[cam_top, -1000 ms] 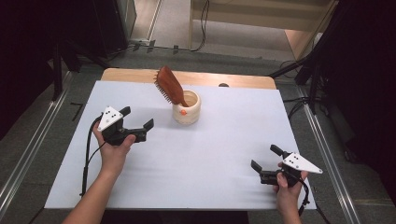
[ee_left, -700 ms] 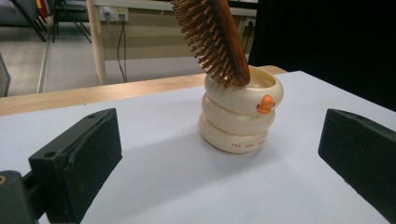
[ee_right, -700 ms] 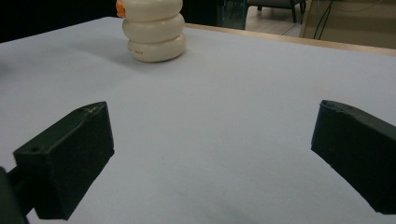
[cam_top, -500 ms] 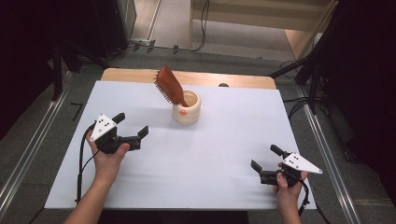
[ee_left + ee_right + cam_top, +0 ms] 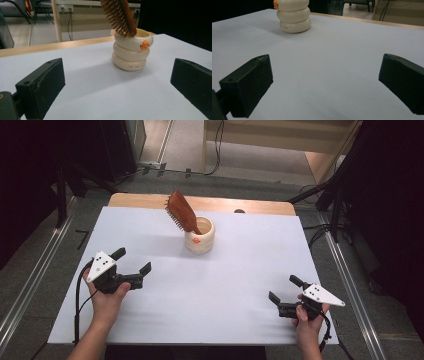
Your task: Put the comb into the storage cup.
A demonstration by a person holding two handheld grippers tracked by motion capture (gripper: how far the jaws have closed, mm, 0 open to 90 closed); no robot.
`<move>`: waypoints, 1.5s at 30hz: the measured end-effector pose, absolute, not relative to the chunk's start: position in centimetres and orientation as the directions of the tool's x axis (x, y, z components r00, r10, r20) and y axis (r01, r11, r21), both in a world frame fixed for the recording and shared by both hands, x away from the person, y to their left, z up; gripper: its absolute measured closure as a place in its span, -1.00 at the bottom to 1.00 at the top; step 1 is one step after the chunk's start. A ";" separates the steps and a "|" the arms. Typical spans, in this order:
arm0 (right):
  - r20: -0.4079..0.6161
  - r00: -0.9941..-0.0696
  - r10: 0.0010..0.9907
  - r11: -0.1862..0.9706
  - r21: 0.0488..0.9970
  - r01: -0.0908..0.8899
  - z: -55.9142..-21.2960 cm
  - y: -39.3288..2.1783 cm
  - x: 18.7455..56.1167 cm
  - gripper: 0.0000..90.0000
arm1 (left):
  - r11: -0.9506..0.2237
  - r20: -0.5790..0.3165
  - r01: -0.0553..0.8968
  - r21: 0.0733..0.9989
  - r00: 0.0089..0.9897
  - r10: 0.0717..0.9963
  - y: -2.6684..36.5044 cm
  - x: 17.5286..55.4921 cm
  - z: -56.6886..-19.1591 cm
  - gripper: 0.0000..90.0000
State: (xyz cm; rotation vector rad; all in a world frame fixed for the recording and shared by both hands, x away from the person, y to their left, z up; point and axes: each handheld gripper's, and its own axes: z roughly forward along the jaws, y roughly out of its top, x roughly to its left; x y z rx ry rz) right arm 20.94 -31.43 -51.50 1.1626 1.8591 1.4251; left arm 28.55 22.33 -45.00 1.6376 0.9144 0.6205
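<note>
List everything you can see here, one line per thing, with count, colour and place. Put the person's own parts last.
Table: one, white top with a bare wooden strip along the far edge, centre of the high view.
Cup: one, cream, ringed sides with a small orange mark, standing at the far middle of the table.
Hairbrush: one, reddish-brown wood, standing in the cup handle down, head leaning toward the far left.
Floor cables: several, black, beyond the table.
Left hand-held gripper: one, black with a grey plate, near left of the table, jaws open.
Right hand-held gripper: one, black with a grey plate, near right of the table, jaws open.
</note>
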 end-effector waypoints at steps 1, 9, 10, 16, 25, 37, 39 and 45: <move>0.094 -0.496 0.863 0.078 0.946 0.316 -51.5 -31.4 20.9 -1.00 | -0.093 -0.064 0.246 0.965 0.566 0.822 22.5 28.4 -45.1 -1.00; 0.092 -0.494 0.864 0.078 0.947 0.312 -51.5 -31.4 20.9 -1.00 | -0.128 -0.032 0.243 0.962 0.562 0.827 23.3 27.2 -45.7 -1.00; 0.093 -0.494 0.865 0.077 0.947 0.313 -51.5 -31.4 20.9 -1.00 | -0.124 -0.033 0.241 0.963 0.560 0.828 23.4 27.1 -45.7 -1.00; 0.095 -0.490 0.867 0.075 0.946 0.316 -51.5 -31.4 20.9 -1.00 | -0.116 -0.037 0.241 0.964 0.549 0.835 24.4 26.4 -46.1 -1.00; 0.092 -0.485 0.870 0.074 0.947 0.313 -51.5 -31.4 20.9 -1.00 | -0.122 -0.033 0.252 0.960 0.533 0.845 26.0 25.6 -46.6 -1.00; 0.090 -0.484 0.871 0.078 0.945 0.316 -51.5 -31.4 20.8 -1.00 | -0.119 -0.037 0.270 0.956 0.511 0.859 28.2 24.4 -47.3 -1.00; 0.091 -0.482 0.871 0.077 0.945 0.317 -51.5 -31.4 20.8 -1.00 | -0.116 -0.038 0.271 0.956 0.505 0.862 28.5 24.3 -47.4 -1.00; 0.084 -0.481 0.873 0.082 0.946 0.315 -51.6 -31.4 20.9 -1.00 | -0.117 -0.043 0.282 0.952 0.503 0.864 29.5 23.7 -47.8 -1.00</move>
